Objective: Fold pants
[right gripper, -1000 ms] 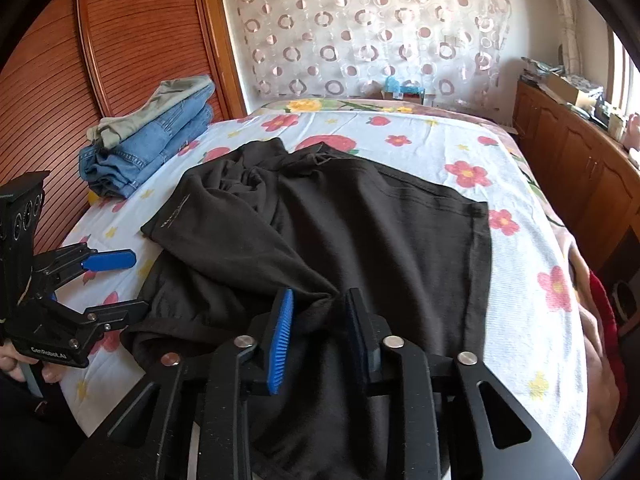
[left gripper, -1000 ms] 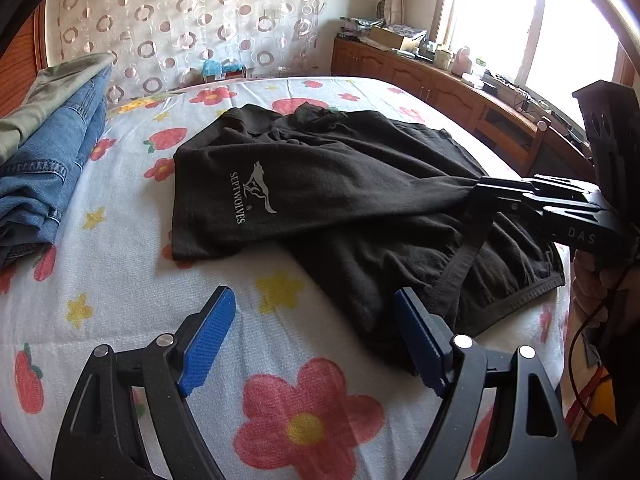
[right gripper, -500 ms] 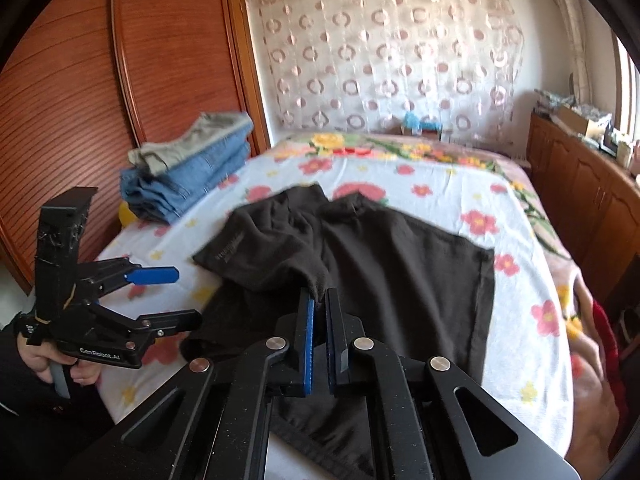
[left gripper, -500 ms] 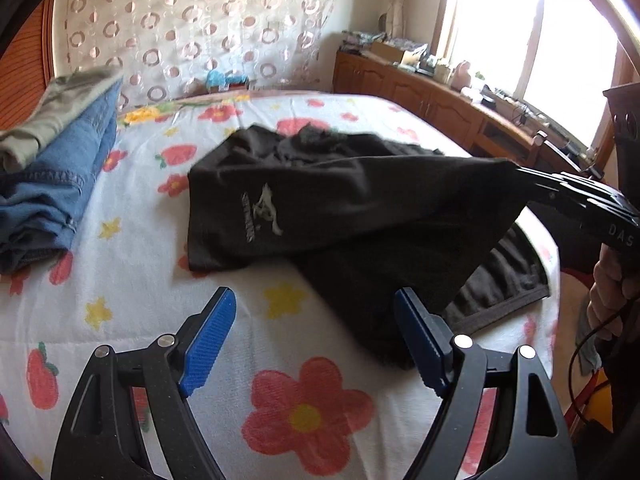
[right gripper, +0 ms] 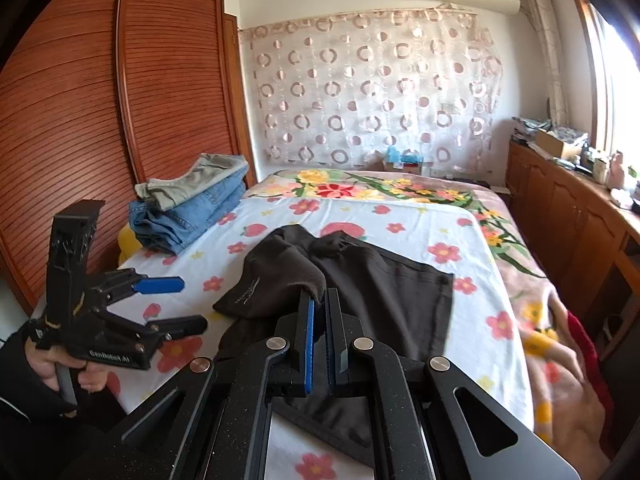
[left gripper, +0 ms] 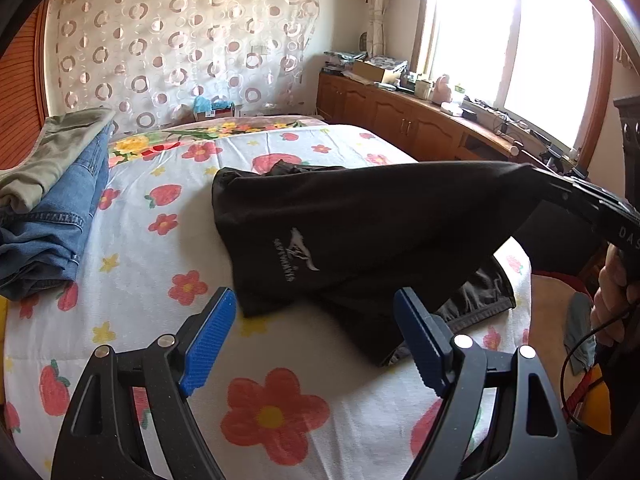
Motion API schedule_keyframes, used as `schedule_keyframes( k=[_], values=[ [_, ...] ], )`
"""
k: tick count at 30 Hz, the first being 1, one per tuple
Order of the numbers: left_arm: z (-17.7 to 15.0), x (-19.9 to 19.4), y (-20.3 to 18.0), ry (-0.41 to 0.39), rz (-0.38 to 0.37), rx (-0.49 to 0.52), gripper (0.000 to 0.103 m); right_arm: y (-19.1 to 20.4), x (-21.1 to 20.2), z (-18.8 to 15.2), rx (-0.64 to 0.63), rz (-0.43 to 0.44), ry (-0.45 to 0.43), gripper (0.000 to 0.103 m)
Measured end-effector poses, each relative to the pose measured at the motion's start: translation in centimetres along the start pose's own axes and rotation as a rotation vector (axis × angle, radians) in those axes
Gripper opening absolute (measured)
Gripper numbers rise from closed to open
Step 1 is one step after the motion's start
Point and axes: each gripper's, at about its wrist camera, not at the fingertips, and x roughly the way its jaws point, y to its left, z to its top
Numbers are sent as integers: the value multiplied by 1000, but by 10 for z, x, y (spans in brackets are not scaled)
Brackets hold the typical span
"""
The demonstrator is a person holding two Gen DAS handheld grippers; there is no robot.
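Black pants with a small white logo lie on the flowered bed. In the right wrist view the pants spread across the bed's middle. My right gripper is shut on a fold of the black cloth and holds it lifted off the bed; from the left wrist view the right gripper stretches that cloth up to the right. My left gripper stands open above the near edge of the pants with nothing between its blue pads; in the right wrist view the left gripper hovers left of the pants.
A stack of folded jeans and an olive garment sits at the bed's far left by a wooden slatted wardrobe. A wooden cabinet with clutter runs along the right under the window. A person's hand holds the left gripper.
My right gripper closed on the black cloth and lifted it up and back, pulling the fold taut off the bed. My left gripper rose a little and stayed open.
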Motion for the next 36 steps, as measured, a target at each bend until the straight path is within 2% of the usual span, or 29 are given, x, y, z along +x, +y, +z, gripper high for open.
schedule_keyframes(
  k=[13,17,24,36],
  values=[
    [2,6,-13,7,-8,30,82,-11,-17,-26,53,-90,70,4],
    [0,10,-17,18,-11,32,82,-19,-16,-35,77,-113,115,4],
    [-6,18,-19,44,-9,38,82,-25,0,-55,96,-117,222,4],
    [-17,38,-20,103,-5,38,82,-32,7,-62,107,-118,252,4]
  ],
)
